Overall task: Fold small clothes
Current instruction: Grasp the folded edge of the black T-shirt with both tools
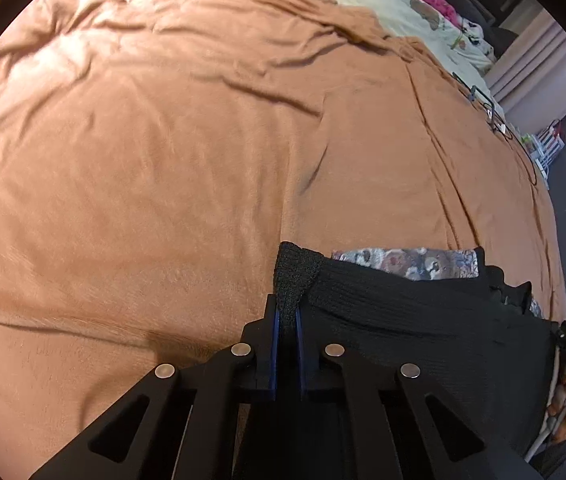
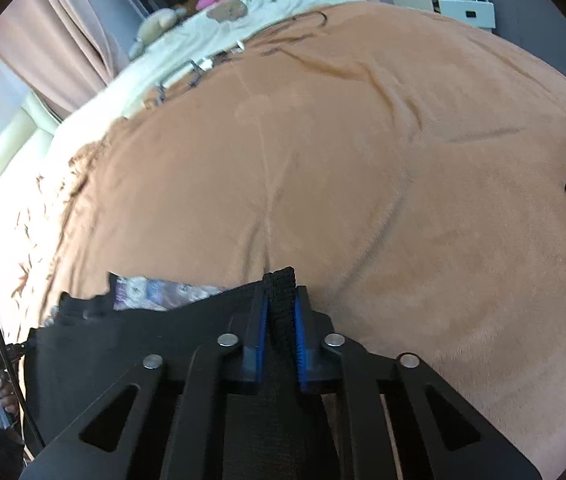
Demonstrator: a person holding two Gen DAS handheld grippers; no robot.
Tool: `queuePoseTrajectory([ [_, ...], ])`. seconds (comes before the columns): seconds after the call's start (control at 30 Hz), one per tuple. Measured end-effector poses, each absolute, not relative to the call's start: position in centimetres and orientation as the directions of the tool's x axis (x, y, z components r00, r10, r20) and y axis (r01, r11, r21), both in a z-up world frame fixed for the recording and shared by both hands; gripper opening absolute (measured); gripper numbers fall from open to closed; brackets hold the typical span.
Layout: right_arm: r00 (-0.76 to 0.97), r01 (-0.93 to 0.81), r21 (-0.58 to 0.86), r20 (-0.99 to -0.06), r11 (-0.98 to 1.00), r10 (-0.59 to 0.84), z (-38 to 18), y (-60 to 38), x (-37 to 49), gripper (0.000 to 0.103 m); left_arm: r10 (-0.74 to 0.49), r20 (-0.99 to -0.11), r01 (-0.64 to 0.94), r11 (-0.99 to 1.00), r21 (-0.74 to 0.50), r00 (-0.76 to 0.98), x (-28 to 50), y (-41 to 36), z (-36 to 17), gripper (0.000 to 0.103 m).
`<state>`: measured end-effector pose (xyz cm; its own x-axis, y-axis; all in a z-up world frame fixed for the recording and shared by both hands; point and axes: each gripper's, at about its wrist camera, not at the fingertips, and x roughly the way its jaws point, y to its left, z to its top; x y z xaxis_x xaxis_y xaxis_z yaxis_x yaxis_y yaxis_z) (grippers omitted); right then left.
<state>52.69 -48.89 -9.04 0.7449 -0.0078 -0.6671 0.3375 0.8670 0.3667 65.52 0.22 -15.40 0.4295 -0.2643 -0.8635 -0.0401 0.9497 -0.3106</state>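
- on the brown blanket (image 1: 163, 160) of the bed, a black knit garment (image 1: 403, 308) lies stretched sideways between the two grippers, a patterned cloth (image 1: 395, 260) peeking out at its far edge.
- left gripper (image 1: 287, 312) is clamped tight on the garment's left corner, which bunches up between the blue pads.
- right gripper (image 2: 281, 300) is pinched on the opposite corner (image 2: 281, 280) the same way.
- so the long axis runs hand to hand, neither one nearer.
- both tilt down toward the bed, side by side; i'd guess the next bit is carrying that edge forward to fold.
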Motion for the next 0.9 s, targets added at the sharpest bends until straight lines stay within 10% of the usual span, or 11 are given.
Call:
queuePoseTrajectory([
  [0.37,0.835,0.330,0.399,-0.546,0.856,-0.068,-7.0,-47.6,51.2,0.005,-0.252,-0.795,-0.006,0.952,-0.306,0.551,65.3,0.4,-9.8,0.003],
  [0.9,0.754,0.394,0.375,-0.653,0.839,-0.062,-9.3,-49.9,56.3,0.005,-0.161,-0.838,-0.079,0.969,-0.235,0.521,70.6,-0.7,-13.9,0.003],
])
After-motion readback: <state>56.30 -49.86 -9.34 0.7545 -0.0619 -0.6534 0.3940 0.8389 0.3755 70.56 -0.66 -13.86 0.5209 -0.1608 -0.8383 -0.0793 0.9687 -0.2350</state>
